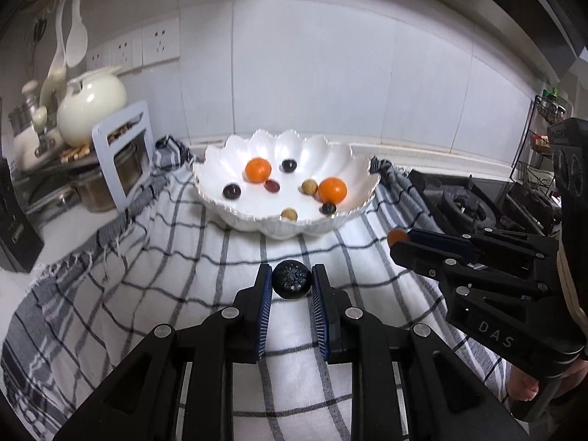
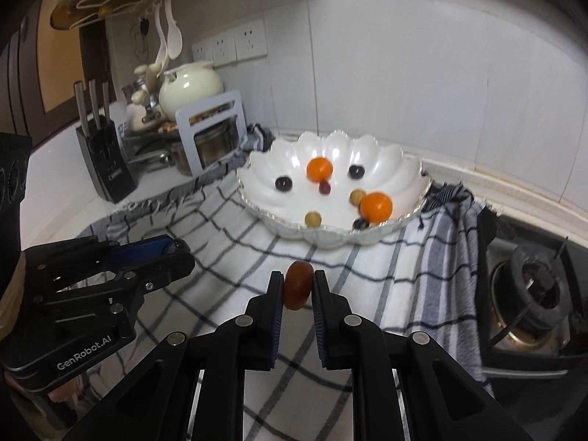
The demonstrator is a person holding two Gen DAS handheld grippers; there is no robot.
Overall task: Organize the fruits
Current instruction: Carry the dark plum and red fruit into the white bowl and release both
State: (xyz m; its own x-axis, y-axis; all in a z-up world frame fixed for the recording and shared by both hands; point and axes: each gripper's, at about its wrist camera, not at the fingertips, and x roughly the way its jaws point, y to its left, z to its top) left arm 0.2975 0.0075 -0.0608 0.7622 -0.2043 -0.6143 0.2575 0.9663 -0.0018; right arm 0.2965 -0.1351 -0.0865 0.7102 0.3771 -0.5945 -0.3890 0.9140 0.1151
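A white scalloped bowl (image 1: 235, 217) sits on a checked cloth and holds two oranges (image 1: 258, 169), dark grapes and small tan fruits. My left gripper (image 1: 292, 279) is shut on a dark blue-black berry (image 1: 291, 280), held above the cloth in front of the bowl. My right gripper (image 2: 298, 284) is shut on a reddish-brown oval fruit (image 2: 298, 284), also held in front of the bowl (image 2: 257, 198). The right gripper shows at the right of the left wrist view (image 1: 398, 240), and the left gripper shows at the left of the right wrist view (image 2: 176, 248).
The checked cloth (image 1: 165, 257) covers the counter. A gas stove (image 2: 533, 286) lies to the right. At the left stand a cream teapot (image 1: 92, 106), a metal pot under a white rack (image 1: 125, 161) and a knife block (image 2: 104, 154). A tiled wall rises behind the bowl.
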